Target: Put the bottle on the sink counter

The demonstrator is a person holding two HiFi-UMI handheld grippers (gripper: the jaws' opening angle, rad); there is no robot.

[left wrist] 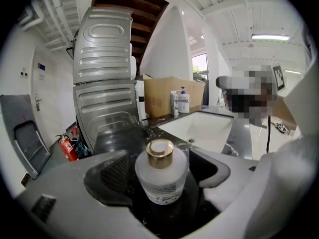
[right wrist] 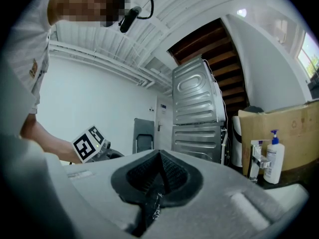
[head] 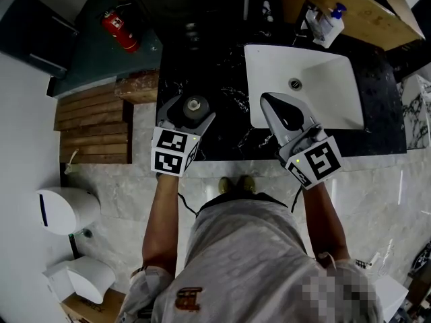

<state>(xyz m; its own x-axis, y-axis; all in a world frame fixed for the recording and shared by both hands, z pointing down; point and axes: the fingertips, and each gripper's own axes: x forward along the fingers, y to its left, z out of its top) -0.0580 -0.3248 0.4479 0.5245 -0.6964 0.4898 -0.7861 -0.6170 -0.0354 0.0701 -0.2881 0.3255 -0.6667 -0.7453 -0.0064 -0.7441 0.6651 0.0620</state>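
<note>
- Between my left gripper's (head: 190, 110) jaws the bottle (left wrist: 160, 180) is standing upright on the counter (head: 222, 79), gold cap up. I am holding those jaws spread wide, and the pads are not pressing on the glass.
- Judging by that, I am finishing the release: the bottle is already resting on the dark stone, just left of the sink (head: 323, 79).
- Next, I am thinking the left gripper needs to draw straight back and up, keeping both pads clear of the bottle. It looks top-heavy enough to tip if a pad clips it.
- Off to the right, I am keeping my right gripper (head: 273, 103) clenched on nothing, its pads meeting. It is hanging level over the near edge of the sink, well apart from the bottle.
- Further back, a soap dispenser (left wrist: 183, 101) and a cardboard box (left wrist: 164, 96) are sitting at the far end of the counter, out of my way.
</note>
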